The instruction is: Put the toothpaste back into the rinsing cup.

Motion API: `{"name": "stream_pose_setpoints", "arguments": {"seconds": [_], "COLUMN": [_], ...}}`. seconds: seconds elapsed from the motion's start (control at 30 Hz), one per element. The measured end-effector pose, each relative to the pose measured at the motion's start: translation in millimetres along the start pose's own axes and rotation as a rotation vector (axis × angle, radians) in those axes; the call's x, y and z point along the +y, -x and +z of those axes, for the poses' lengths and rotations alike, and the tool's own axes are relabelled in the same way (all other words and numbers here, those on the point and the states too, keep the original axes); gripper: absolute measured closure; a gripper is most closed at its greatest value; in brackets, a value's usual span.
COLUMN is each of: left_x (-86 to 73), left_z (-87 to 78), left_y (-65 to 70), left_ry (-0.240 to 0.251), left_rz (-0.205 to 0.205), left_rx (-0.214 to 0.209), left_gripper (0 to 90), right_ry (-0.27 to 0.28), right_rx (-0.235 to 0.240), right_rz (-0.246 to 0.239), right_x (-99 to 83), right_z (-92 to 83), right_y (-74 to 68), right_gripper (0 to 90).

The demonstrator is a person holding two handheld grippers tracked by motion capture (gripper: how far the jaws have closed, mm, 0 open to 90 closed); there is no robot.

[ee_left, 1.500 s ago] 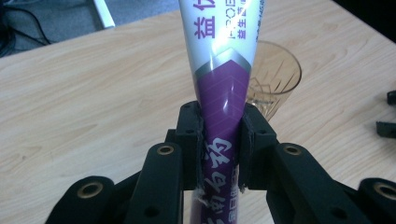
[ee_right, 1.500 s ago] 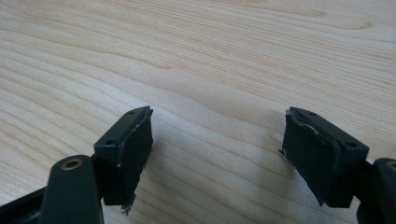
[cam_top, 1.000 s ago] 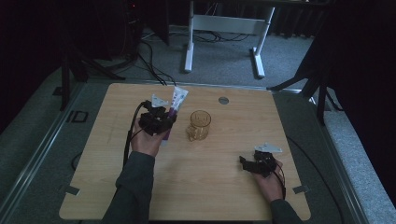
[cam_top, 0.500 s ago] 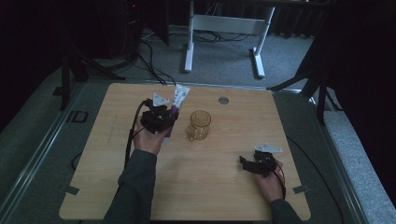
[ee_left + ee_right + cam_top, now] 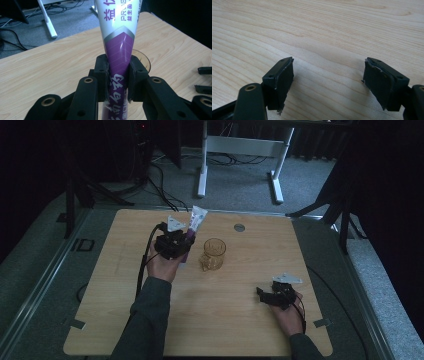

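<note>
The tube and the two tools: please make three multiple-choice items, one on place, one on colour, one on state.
1. Where is the glass cup relative to the left tool, in the high view?
A. to its right
B. to its left
C. under it

2. What colour is the held part of the tube?
A. green
B. purple
C. yellow

3. How is the right tool?
A. shut on the cup
B. shut on the tube
C. open

Key: 1 A, cup sits right of the tool; 2 B, purple between the pads; 3 C, bare table between the jaws.

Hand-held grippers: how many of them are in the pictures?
2. The left hand-held gripper is shut on the purple and white plastic tube, beside the clear glass cup. The right hand-held gripper, open, rests low at the wooden table's near right.
</note>
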State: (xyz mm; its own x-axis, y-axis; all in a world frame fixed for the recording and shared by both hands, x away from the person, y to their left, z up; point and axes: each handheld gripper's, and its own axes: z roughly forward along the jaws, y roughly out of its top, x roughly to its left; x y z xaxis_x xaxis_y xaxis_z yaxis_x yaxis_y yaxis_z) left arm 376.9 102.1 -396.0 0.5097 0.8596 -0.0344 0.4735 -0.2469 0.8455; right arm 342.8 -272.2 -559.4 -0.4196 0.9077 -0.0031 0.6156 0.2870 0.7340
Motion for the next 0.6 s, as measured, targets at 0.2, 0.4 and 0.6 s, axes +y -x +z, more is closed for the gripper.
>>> {"name": "stream_pose_setpoints", "arguments": {"seconds": [0.2,0.4,0.6], "left_x": [3.1,5.6,8.4], "left_z": [0.9,2.9,4.9], "left_y": [0.3,1.8,3.9], "left_ry": [0.017,0.037,0.054], "left_rz": [0.012,0.026,0.034], "left_rx": [0.008,0.001,-0.005], "left_gripper": [73.0,73.0,73.0], "right_ry": [0.0,0.0,0.0], "right_rx": [0.0,0.0,0.0], "right_rz": [0.0,0.0,0.0], "right_x": [0.0,0.0,0.0], "right_z": [0.0,0.0,0.0], "right_y": [0.0,0.0,0.0], "right_gripper": [24.2,24.2,24.2]}}
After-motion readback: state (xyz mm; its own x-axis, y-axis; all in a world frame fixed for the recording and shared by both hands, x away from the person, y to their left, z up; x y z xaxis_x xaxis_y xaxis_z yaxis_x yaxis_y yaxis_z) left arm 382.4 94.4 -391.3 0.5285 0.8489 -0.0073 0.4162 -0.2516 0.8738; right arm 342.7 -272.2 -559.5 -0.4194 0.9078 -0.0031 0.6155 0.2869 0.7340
